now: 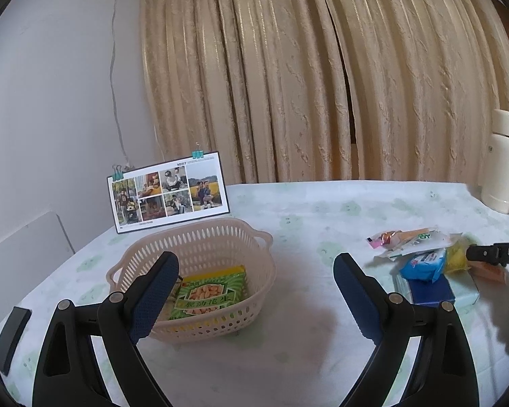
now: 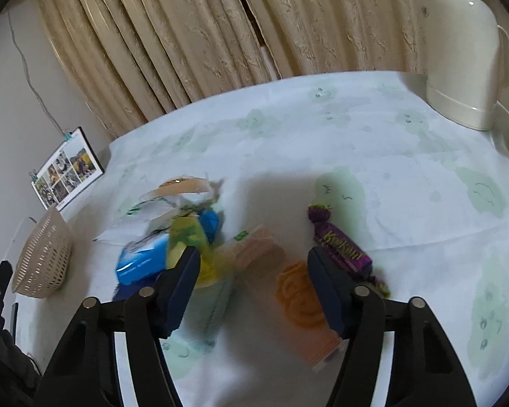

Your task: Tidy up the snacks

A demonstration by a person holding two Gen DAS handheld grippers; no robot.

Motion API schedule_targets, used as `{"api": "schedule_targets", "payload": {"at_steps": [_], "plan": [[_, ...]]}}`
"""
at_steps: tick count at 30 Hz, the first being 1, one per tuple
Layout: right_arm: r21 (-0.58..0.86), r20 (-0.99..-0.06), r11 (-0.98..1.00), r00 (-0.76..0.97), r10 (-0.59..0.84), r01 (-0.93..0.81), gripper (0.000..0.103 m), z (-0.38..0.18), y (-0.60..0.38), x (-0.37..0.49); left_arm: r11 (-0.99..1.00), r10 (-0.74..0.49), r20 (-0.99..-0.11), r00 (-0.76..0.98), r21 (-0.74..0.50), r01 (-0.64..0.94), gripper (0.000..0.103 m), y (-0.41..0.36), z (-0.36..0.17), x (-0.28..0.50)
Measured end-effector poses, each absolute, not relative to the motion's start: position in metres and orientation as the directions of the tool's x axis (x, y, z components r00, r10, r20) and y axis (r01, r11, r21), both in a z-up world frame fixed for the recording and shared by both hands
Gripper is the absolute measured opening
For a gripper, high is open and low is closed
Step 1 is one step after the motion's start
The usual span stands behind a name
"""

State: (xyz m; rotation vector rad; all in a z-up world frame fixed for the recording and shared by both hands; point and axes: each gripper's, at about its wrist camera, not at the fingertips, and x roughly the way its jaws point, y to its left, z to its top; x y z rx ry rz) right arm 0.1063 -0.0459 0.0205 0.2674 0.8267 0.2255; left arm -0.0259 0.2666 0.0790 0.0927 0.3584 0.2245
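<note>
1. On the table with the pale green-print white cloth (image 1: 322,322), a beige perforated plastic basket (image 1: 200,254) serves as landmark; it stands just in front of a clipped photo-collage board (image 1: 168,191).
2. Inside the basket: one green-and-yellow peanut packet (image 1: 208,293), lying flat on the bottom.
3. Left gripper (image 1: 256,291): fingers spread wide, released, nothing between them; one blue-padded finger overlaps the basket's near rim in view, contact cannot be told.
4. Well to the right of the basket: loose pile of snacks, with a blue wrapped packet (image 1: 424,264) on a dark blue box (image 1: 431,291) and a white-and-green packet (image 1: 420,240) behind.
5. Right gripper (image 2: 254,288): fingers apart, released, hovering over the pile; an orange cracker packet (image 2: 288,288) lies between them, blurred, not clamped.
6. Farther from the basket than the pile: purple twist-wrapped candy (image 2: 339,247), just beside the right gripper's outer finger.
7. Far corner, well apart from the basket: cream thermos jug (image 2: 465,51), upright.
</note>
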Motion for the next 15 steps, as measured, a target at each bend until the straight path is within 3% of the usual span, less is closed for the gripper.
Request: {"api": "schedule_targets", "payload": {"at_steps": [4,15], "plan": [[0.335,-0.714,0.94,0.632,0.301,-0.07,0.048,0.013,-0.056,0.112,0.967,0.245,-0.332,0.911,0.157,-0.203,0.093,0.263,0.076,-0.025],[0.319,-0.718,0.939,0.614,0.327,-0.128,0.047,0.013,-0.052,0.091,0.973,0.213,-0.346,0.914,0.165,-0.164,0.093,0.257,0.071,-0.023]]}}
